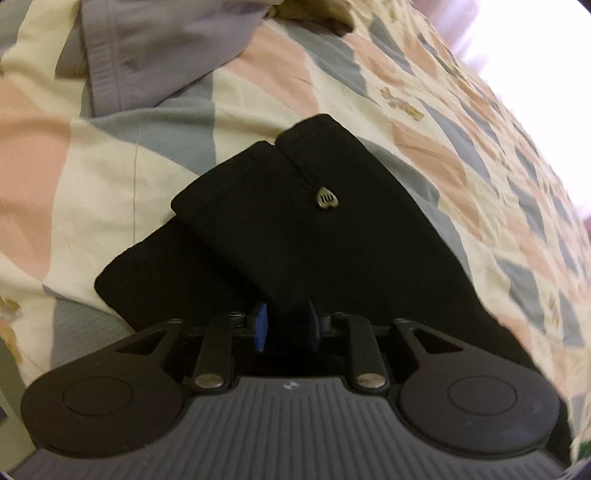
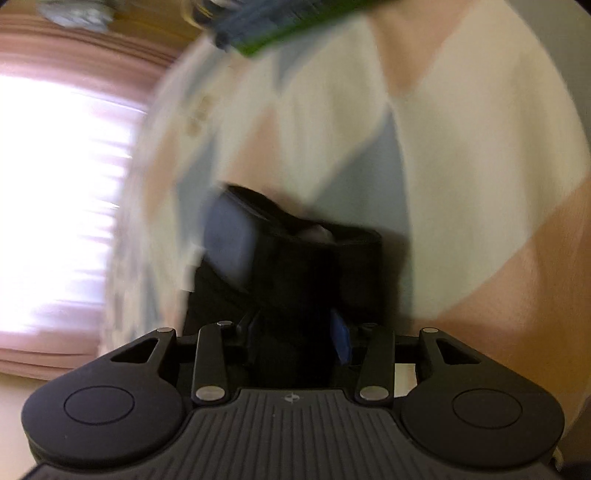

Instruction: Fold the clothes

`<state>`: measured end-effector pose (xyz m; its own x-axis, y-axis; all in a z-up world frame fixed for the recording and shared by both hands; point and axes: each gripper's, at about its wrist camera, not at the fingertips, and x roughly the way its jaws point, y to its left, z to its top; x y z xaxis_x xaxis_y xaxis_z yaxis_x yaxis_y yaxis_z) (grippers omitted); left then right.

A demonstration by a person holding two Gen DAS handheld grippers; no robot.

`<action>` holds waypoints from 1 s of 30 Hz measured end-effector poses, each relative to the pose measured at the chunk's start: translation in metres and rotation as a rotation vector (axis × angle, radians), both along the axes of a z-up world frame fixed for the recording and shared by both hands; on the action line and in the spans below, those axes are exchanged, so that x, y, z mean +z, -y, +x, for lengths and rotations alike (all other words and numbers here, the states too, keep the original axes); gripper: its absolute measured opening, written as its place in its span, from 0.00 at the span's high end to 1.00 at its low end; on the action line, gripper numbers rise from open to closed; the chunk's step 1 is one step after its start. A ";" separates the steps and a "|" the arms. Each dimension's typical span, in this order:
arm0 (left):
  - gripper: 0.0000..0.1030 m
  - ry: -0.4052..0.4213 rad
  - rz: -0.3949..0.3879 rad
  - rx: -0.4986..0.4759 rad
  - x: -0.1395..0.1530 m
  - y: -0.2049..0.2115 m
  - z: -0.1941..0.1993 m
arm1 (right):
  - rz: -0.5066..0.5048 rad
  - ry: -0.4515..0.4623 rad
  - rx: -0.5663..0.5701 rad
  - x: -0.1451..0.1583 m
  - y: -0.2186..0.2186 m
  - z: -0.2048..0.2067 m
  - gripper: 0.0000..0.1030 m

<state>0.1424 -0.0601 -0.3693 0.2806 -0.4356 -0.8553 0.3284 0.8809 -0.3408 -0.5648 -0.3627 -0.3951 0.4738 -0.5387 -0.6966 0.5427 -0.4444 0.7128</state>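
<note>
A black garment (image 1: 295, 236) with a small metal heart charm (image 1: 328, 199) lies folded over on a patchwork bedspread (image 1: 110, 177). My left gripper (image 1: 286, 328) is shut on its near edge, the blue pads pinching the black cloth. In the blurred right wrist view my right gripper (image 2: 295, 339) is shut on a bunched part of the black garment (image 2: 303, 266), held above the bedspread (image 2: 461, 166). A blue-grey patch (image 2: 229, 240) shows at the garment's left side.
A lilac garment (image 1: 147, 51) lies crumpled on the bedspread at the far left. A bright window with pink curtains (image 2: 55, 184) fills the left of the right wrist view. A green and blue object (image 2: 280, 26) lies at the top edge.
</note>
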 end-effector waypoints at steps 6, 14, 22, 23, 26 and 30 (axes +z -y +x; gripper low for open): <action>0.98 0.094 -0.008 -0.045 0.024 0.007 0.008 | -0.046 -0.078 0.050 0.017 0.008 0.006 0.84; 0.97 0.239 -0.039 -0.085 0.065 -0.021 -0.016 | -0.151 -0.113 0.164 0.080 -0.001 -0.002 0.89; 0.97 0.155 0.038 -0.005 0.020 -0.031 -0.022 | -0.002 -0.176 0.114 0.031 -0.013 -0.006 0.90; 0.97 0.165 0.016 -0.007 0.028 -0.033 -0.023 | -0.019 -0.177 0.120 0.037 -0.013 -0.006 0.90; 0.96 0.220 -0.003 -0.029 0.045 -0.042 -0.027 | -0.075 -0.189 0.157 0.060 -0.013 -0.004 0.91; 0.96 0.160 0.079 0.002 0.017 -0.045 -0.026 | -0.034 -0.206 0.151 0.050 -0.019 -0.010 0.91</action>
